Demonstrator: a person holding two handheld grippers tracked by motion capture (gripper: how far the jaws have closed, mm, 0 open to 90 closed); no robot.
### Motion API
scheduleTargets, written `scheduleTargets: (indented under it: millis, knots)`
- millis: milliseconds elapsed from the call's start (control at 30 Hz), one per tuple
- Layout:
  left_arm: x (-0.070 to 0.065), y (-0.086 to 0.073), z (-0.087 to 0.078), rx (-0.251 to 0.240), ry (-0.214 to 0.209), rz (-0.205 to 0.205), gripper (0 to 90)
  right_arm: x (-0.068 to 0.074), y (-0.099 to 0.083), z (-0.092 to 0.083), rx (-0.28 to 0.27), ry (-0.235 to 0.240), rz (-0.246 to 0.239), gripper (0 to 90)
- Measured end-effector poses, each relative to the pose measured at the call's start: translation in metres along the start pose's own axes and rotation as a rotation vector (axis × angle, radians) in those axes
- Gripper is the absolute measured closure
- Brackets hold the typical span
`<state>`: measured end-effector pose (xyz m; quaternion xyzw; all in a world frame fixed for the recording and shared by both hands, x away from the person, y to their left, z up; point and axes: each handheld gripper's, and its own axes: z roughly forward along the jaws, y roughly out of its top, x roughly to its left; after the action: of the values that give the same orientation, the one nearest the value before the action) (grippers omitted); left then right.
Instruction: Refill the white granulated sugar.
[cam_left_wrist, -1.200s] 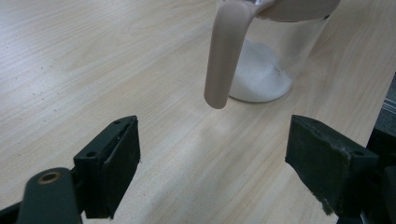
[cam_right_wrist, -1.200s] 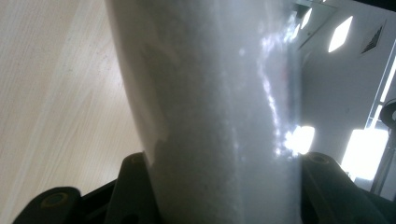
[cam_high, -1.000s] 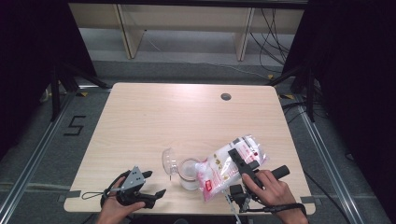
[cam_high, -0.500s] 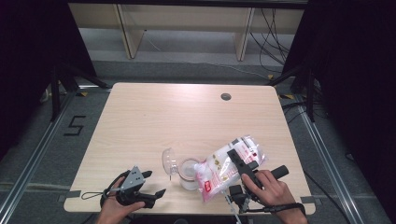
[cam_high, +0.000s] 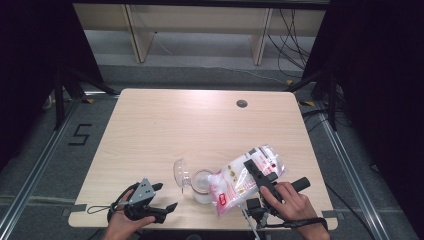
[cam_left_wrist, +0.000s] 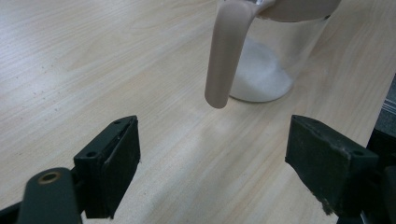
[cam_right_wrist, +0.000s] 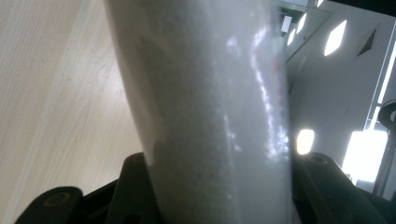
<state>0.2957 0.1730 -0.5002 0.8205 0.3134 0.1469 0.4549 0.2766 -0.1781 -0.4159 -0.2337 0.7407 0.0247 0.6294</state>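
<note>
At five o'clock on the pale wooden counter (cam_high: 165, 125), the right tongs (cam_high: 257, 176) clamp a tilted clear plastic bag of white grains (cam_high: 240, 181) over the clear jug (cam_high: 202, 185), while the left tongs (cam_high: 165, 197) rest agape at seven o'clock.

The high view looks down and forward over the table (cam_high: 165, 130). Each gripper view rides low along its own jaws — left close on the jug (cam_left_wrist: 280, 56), right pressed against the bag (cam_right_wrist: 205, 107); the high view shares both — jug (cam_high: 202, 185), bag (cam_high: 235, 182).

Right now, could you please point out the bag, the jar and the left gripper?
bag (cam_high: 235, 186): high view, middle of its clear front.
jar (cam_left_wrist: 273, 70): left gripper view, glass wall.
left gripper (cam_high: 167, 196): high view, between its open jaws.
</note>
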Motion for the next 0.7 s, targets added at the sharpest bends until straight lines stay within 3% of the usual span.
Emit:
scheduleTargets:
  millis: [233, 300, 367, 400, 467, 500, 533, 633, 700]
  knots:
    - [0.0006, -0.0002, -0.0006, 0.002, 0.001, 0.003, 17.4, 0.0043, 0.0033, 0.0002, 0.004, 0.000, 0.038, 58.9]
    - [0.0004, -0.0004, -0.0002, -0.001, 0.001, 0.001, 17.4, 0.0010, 0.0032, 0.0019, -0.020, -0.007, -0.015, 59.0]
    - [0.0001, -0.0001, -0.0003, 0.002, 0.001, 0.002, 17.4, 0.0015, 0.0033, 0.0017, -0.018, -0.006, -0.013, 59.0]
    - [0.0003, -0.0006, 0.0004, 0.001, -0.004, -0.001, 17.4, 0.0044, 0.0024, 0.0004, 0.001, 0.006, 0.025, 59.1]
    - [0.0010, -0.0009, 0.0005, 0.012, 0.003, -0.002, 17.4, 0.0043, 0.0019, 0.0008, -0.003, 0.006, 0.021, 59.1]
    - [-0.0003, -0.0013, 0.0013, 0.004, 0.006, -0.025, 17.4, 0.0031, 0.0014, 0.0011, -0.004, 0.009, 0.001, 59.2]
    - [0.0002, -0.0009, 0.0016, 0.003, 0.008, -0.015, 17.4, 0.0024, 0.0011, 0.0018, -0.016, -0.005, -0.015, 59.2]
    - [-0.0018, -0.0004, 0.0014, -0.004, 0.010, -0.023, 17.4, 0.0054, 0.0001, 0.0003, 0.010, 0.017, 0.020, 59.4]
    - [-0.0007, 0.0001, 0.0004, -0.002, 0.011, 0.001, 17.4, 0.0020, -0.0005, 0.0017, -0.002, 0.006, -0.012, 59.5]
